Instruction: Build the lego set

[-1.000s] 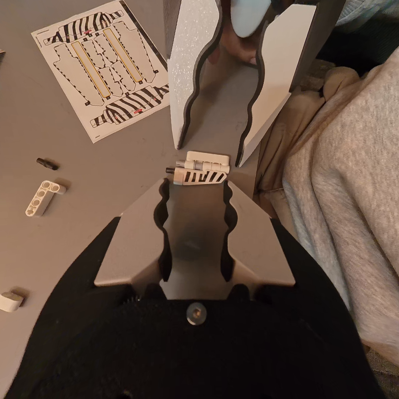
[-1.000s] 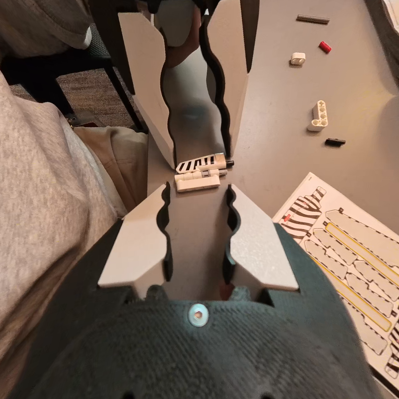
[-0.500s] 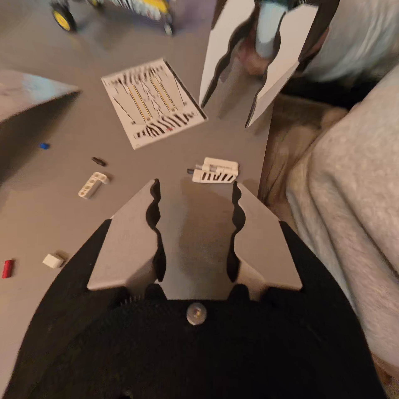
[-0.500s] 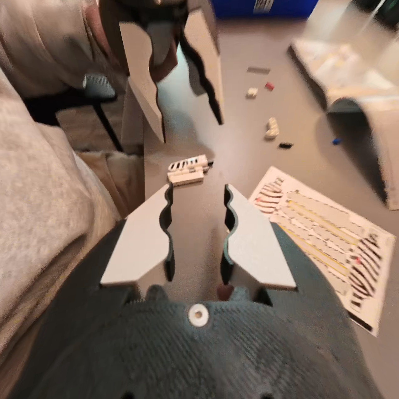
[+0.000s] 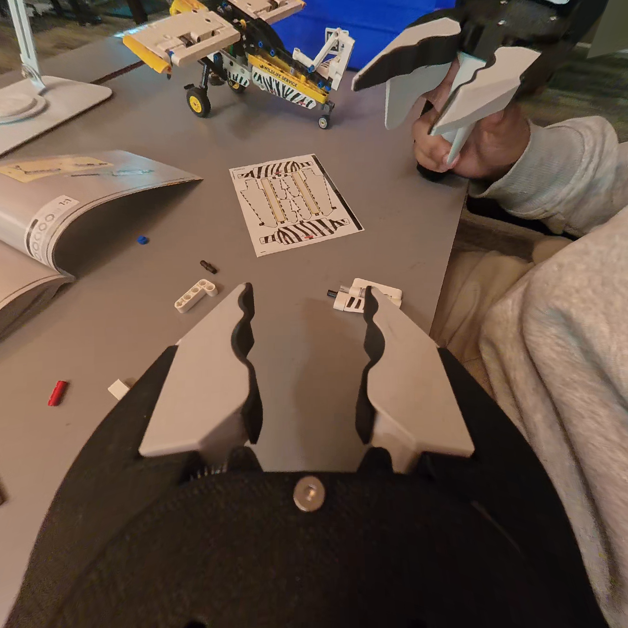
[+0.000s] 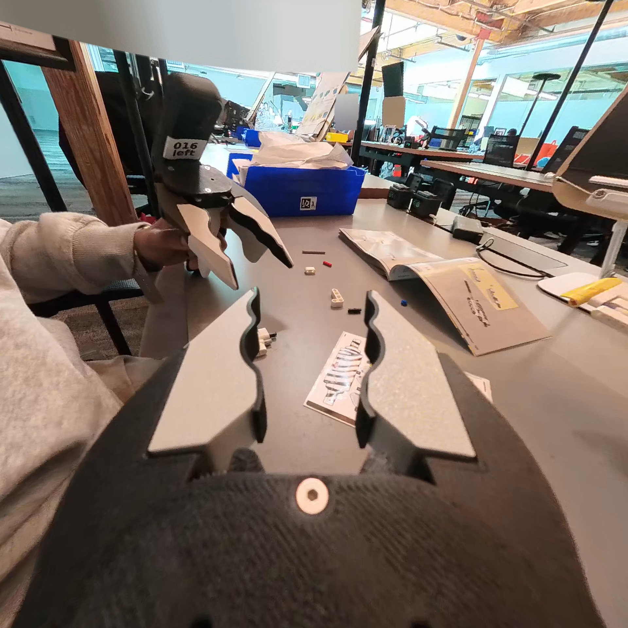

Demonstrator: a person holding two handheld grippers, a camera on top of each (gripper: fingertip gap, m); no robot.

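Note:
A small white assembly with zebra stripes [image 5: 351, 299] lies on the grey table [image 5: 306, 142] near its right edge. My left gripper [image 5: 309, 292] is open and empty, raised above the table, and its right fingertip hides part of the assembly. My right gripper [image 6: 312, 294] is open and empty too; the assembly [image 6: 265, 339] peeks out beside its left finger. Each gripper shows in the other's view, held up in a hand: the right one [image 5: 394, 108] and the left one [image 6: 261, 275]. A partly built yellow and white plane [image 5: 238, 61] stands at the far side.
A sticker sheet [image 5: 294, 204] lies mid-table, an open instruction booklet [image 5: 68, 210] to the left. Loose parts: a white L beam [image 5: 195, 295], a black pin [image 5: 208, 266], a blue piece [image 5: 142, 240], a red pin [image 5: 57, 393], a small white piece [image 5: 119, 388]. A blue bin [image 6: 306, 190] stands behind. From the left gripper's tips to the black pin [image 5: 208, 266] is close to 9 centimetres. It turns up in the right wrist view [image 6: 355, 311] as well.
Both grippers have lifted up and drawn apart from the striped assembly, which stays on the table. Both views now tilt up across the table. Both stay open.

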